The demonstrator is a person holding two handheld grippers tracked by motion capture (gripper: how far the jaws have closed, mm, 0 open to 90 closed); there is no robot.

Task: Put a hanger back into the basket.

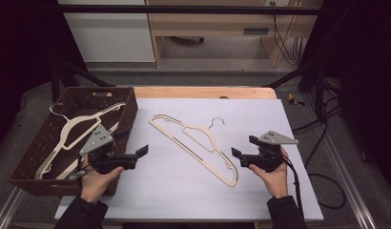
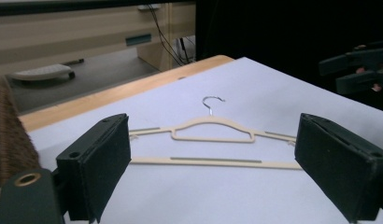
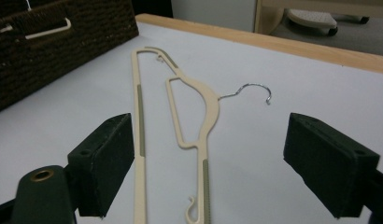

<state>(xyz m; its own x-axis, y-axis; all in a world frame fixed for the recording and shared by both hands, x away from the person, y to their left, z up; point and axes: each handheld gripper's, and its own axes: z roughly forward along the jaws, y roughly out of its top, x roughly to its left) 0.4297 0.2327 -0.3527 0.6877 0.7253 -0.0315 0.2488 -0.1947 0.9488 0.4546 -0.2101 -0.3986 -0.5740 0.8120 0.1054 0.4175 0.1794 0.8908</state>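
Between the two claws, the cream hanger [image 1: 198, 143] is lying flat on the counter [image 1: 184, 191], running diagonally from far-left to near-right. Its near end is sitting closest to the right claw [image 1: 244, 149]; both that and the left claw [image 1: 134, 143] are gaping wide, holding nothing.

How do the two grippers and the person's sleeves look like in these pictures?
Both the left gripper and the right gripper are black, each with two flat rectangular jaws faced with dark pads and carrying a grey three-cornered plate with small holes on top. A black cable trails from the right gripper. The person wears dark sleeves.
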